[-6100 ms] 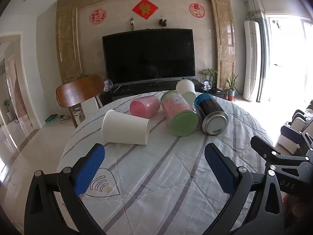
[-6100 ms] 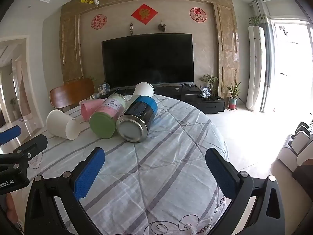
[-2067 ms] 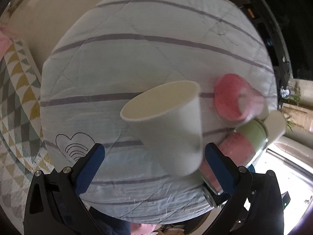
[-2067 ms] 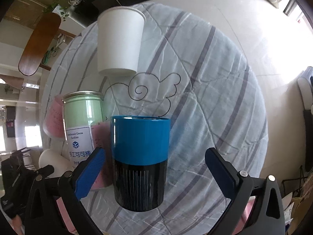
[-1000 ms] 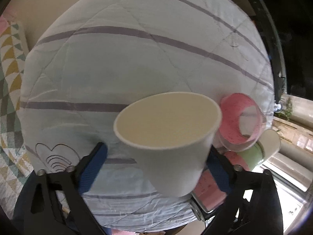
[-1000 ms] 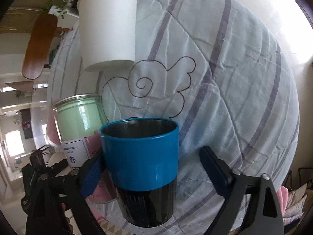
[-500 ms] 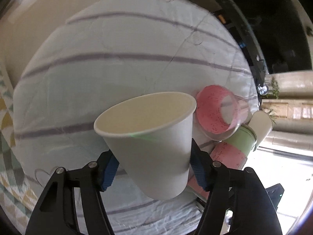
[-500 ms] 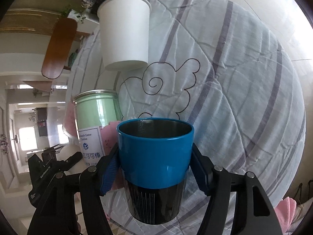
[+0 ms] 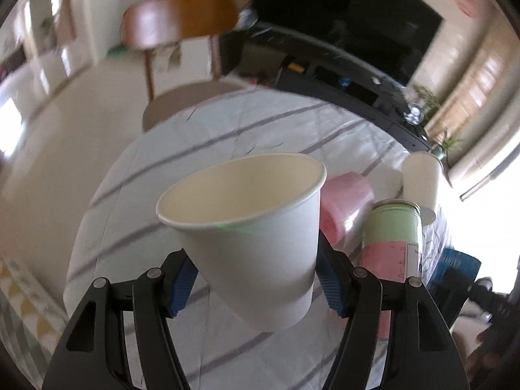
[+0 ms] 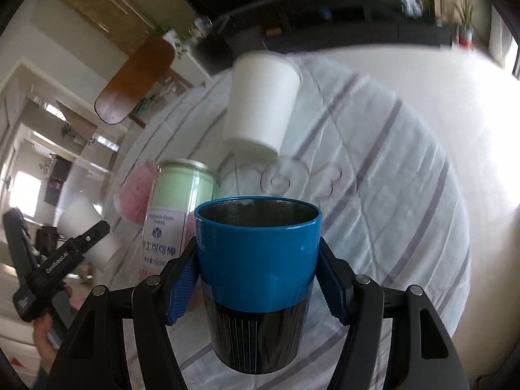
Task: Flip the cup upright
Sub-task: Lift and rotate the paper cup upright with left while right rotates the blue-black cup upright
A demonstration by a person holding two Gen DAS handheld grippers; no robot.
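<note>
The left gripper (image 9: 255,279) has its blue-padded fingers (image 9: 182,281) clamped on the lower wall of a white paper cup (image 9: 250,237), which is held off the desk (image 9: 156,169) with its mouth up and tilted toward the camera; the cup's body hides most of both pads and the cloth just behind it. The right gripper (image 10: 256,287) has its fingers (image 10: 182,289) pressed against the sides of a blue-and-black steel tumbler (image 10: 258,279), mouth up, its dark inside visible; the tumbler's base is partly cut by the gripper frame.

Both views are smeared with motion blur, so the far room is hard to read. On the striped quilted cloth lie a pink cup (image 9: 344,206) on its side, a green-and-pink jar (image 10: 177,208) lying with its label facing up, and a second white paper cup (image 10: 260,117) lying on its side beyond them. In the left view the jar overlaps the pink cup and blocks part of the tumbler. A wooden chair (image 9: 178,29) stands past the desk's far edge, and a dark television (image 9: 351,22) sits behind it. In the right view the left gripper and the hand (image 10: 44,339) holding it show at the lower left edge, partly cropped.
</note>
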